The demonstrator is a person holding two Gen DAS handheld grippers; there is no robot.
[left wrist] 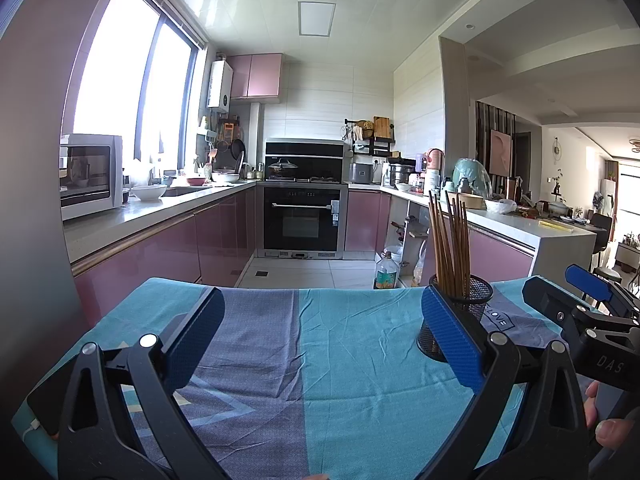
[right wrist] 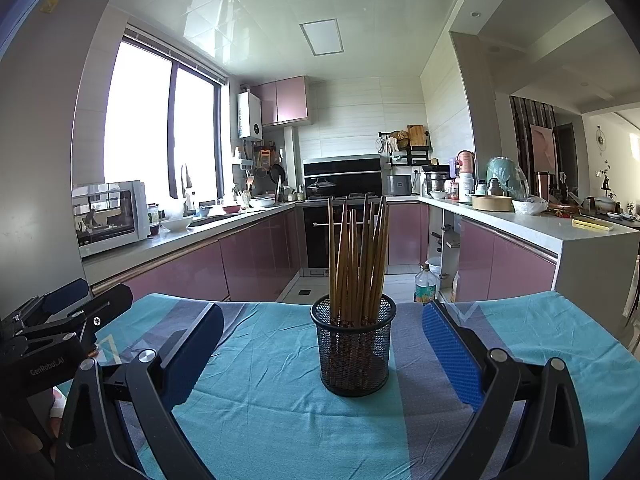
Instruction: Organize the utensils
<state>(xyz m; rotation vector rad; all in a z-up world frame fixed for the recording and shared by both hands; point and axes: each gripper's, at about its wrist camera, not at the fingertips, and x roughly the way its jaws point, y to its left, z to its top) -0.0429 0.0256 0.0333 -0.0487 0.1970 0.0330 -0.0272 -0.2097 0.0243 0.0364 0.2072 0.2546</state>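
Note:
A black mesh cup stands upright on the cloth-covered table and holds several brown wooden chopsticks. My right gripper is open and empty, with the cup centred between its blue-padded fingers, a little beyond them. My left gripper is open and empty over bare cloth; the cup with the chopsticks sits just behind its right finger. The right gripper shows at the right edge of the left wrist view, and the left gripper at the left edge of the right wrist view.
The table is covered with a teal and grey-blue cloth. Beyond its far edge is a kitchen floor with a plastic bottle, pink cabinets, an oven and a white counter at the right.

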